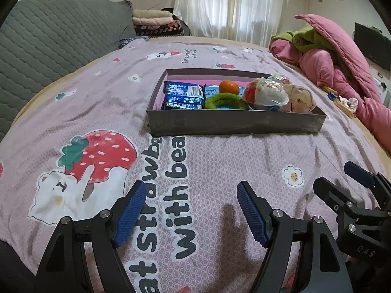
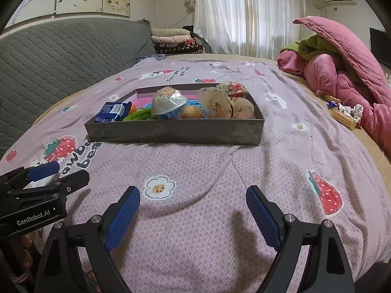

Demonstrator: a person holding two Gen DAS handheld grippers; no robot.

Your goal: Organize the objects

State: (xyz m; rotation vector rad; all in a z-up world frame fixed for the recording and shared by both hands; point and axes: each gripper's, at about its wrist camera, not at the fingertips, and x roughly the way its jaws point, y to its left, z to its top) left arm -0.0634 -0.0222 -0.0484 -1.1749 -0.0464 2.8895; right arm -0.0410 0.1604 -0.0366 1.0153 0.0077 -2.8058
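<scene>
A dark grey box [image 1: 232, 122] [image 2: 171, 131] lies on the bed, filled with things. Inside are blue snack packets [image 1: 183, 92] [image 2: 112, 112], an orange [image 1: 228, 87], a green fuzzy ring [image 1: 224, 100] [image 2: 136, 115], a wrapped egg-shaped toy [image 1: 266, 95] [image 2: 168, 103] and a crumpled beige bag [image 1: 300, 99] [image 2: 227, 105]. My left gripper [image 1: 190, 190] hangs open over the bedspread, well short of the box, with nothing between its fingers. My right gripper [image 2: 193, 195] is open too and holds nothing. Each gripper shows at the edge of the other's view.
The pink bedspread [image 1: 220, 171] with strawberry and bear prints covers the bed. A pink and green heap of quilts [image 1: 342, 56] [image 2: 342, 68] lies at the right, with small wrapped snacks [image 2: 342, 114] beside it. A grey quilted headboard [image 1: 48, 39] stands left.
</scene>
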